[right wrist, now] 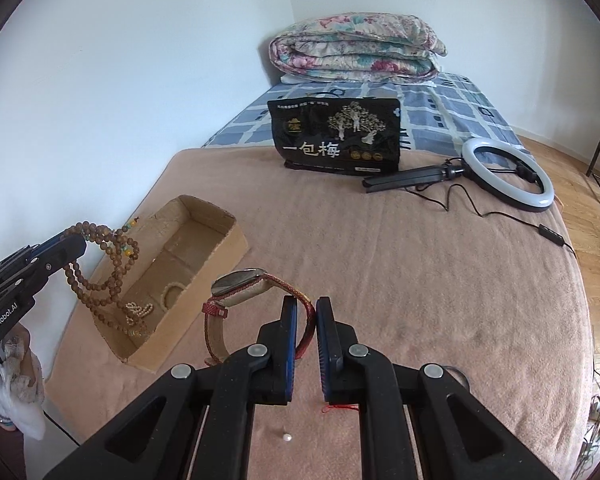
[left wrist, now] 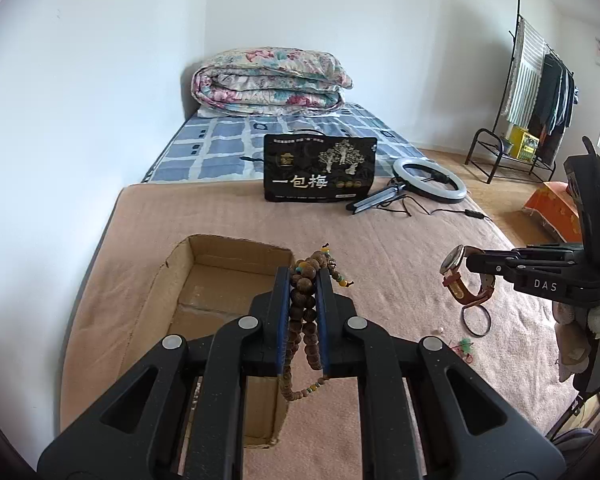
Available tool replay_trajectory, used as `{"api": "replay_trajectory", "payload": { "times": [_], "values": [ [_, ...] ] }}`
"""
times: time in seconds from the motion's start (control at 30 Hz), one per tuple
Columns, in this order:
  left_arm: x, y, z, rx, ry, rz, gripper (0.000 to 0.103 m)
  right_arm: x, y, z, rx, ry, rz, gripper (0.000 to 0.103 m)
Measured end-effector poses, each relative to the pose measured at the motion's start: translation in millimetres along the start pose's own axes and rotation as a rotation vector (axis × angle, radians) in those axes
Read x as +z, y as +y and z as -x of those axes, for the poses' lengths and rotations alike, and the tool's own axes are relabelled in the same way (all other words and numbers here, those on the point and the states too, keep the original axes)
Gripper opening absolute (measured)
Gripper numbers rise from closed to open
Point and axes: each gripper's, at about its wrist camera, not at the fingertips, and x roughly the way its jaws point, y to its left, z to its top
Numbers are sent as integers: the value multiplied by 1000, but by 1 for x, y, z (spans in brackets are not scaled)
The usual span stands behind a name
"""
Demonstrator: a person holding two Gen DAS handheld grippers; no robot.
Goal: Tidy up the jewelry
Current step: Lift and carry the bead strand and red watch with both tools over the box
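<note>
Fingers (left wrist: 283, 300) of the left gripper (left wrist: 303, 276) pinch a long string of brown beads (left wrist: 304, 300), low in the middle of the left view, over the cardboard box (left wrist: 180, 264) on the bed (left wrist: 380, 248). The right gripper (right wrist: 306, 304) squeezes the red strap of a watch (right wrist: 240, 282), just right of the box, low in the right view.

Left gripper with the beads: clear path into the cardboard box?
Probably yes. The left gripper, shut on the wooden bead strand, hangs just beside the open-topped cardboard box; nothing sits between them.
</note>
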Motion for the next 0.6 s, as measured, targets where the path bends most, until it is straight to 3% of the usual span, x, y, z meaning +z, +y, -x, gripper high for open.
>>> {"api": "replay_trajectory", "payload": {
  "times": [0.6],
  "values": [
    [-11, 80, -17, 89, 20, 76, 10, 36, 73, -65, 103, 36, 38, 7]
  ]
}}
